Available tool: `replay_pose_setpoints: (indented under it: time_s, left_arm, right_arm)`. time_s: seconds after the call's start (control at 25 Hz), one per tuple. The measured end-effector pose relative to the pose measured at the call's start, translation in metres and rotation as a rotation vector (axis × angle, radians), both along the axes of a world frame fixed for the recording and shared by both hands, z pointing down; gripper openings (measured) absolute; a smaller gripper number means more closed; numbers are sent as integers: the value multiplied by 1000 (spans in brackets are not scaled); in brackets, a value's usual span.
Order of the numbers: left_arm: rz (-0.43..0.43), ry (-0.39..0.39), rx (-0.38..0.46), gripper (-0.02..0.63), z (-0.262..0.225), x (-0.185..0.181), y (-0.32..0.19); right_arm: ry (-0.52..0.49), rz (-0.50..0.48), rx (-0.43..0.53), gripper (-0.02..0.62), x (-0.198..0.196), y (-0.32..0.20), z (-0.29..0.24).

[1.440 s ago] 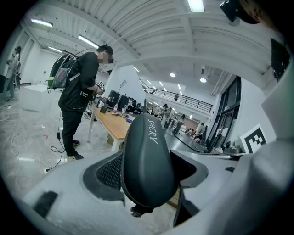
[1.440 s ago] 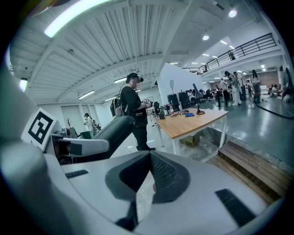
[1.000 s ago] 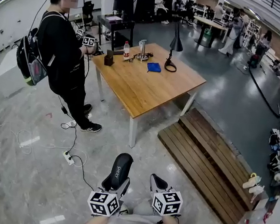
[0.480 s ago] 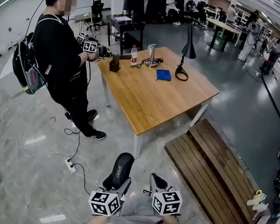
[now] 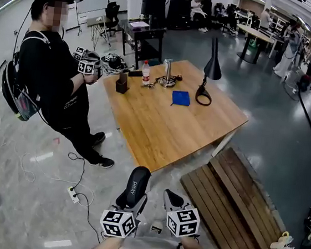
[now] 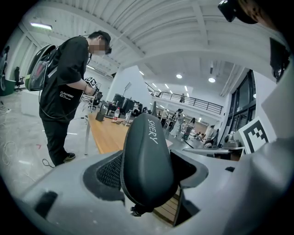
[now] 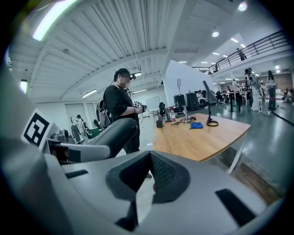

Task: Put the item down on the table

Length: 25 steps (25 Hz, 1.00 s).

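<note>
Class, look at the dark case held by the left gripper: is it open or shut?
Shut. The dark case, clamped by the left gripper, shows both halves meeting along a closed seam, no gap.

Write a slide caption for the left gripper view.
Left gripper clamps a dark hard case, wooden table ahead.

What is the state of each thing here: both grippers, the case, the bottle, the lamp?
left gripper: shut on the dark case.
dark case: closed, held above the floor, not yet on the table.
right gripper: jaws together, empty.
bottle: upright on the table.
lamp: upright on the table.
</note>
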<state>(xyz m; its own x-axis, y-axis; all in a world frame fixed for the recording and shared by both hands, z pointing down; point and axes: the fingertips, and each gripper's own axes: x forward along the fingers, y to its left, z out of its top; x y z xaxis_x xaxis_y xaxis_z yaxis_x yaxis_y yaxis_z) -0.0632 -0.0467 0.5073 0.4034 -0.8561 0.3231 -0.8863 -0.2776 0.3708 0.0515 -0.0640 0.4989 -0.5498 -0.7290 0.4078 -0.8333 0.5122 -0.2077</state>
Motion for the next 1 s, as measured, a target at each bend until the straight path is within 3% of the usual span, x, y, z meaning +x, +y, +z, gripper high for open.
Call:
replay_pose_setpoints:
  time_s: [0.36,1.0]
  left_arm:
    - [-12,-7,-16,319,-3,6,-60]
    - [53,-22,-66,319,13,-15,-116]
  right_arm:
    - [-4,52,-4,0,14,-68,-4]
    - [21,91,-35,0,-6,-113,9]
